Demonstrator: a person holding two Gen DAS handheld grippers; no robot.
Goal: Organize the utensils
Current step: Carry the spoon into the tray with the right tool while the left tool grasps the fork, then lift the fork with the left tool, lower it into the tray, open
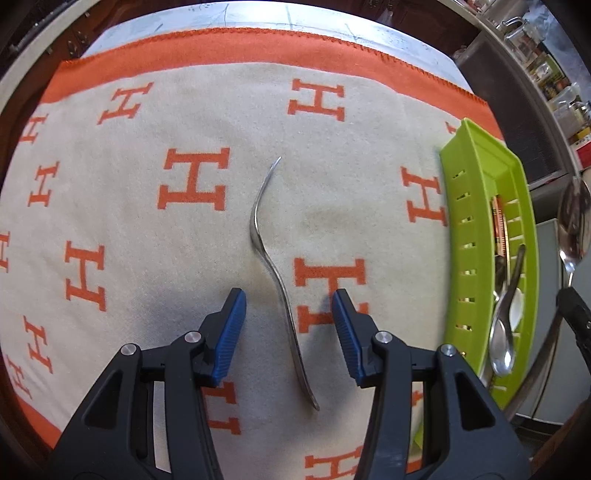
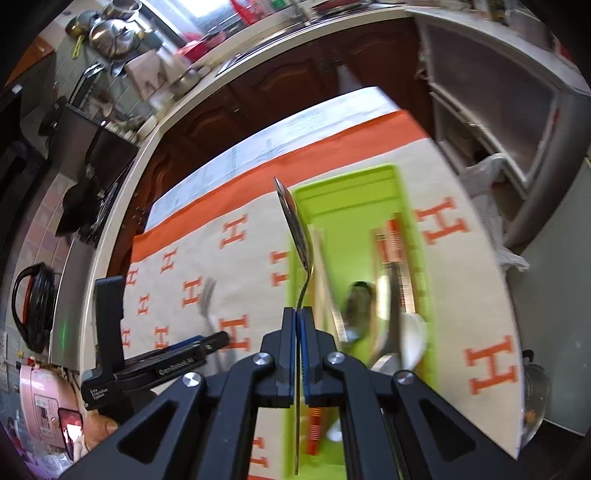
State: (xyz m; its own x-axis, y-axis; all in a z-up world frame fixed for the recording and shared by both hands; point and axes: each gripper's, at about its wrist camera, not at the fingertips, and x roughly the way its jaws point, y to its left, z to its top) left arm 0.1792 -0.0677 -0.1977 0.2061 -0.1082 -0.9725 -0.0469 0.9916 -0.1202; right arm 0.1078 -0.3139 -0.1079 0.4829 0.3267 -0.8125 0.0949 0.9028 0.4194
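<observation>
fork (image 1: 275,266) lengthwise between claw (image 1: 289,314) fingers, tines away

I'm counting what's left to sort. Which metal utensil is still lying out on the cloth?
The fork, lying on the patterned cloth between the open left tool's fingers. One spoon is up in the shut right tool; another is in the green tray.

an orange-bordered cloth (image 1: 147,221) with h letters, a kettle (image 2: 110,35), a pink appliance (image 2: 40,398).
</observation>
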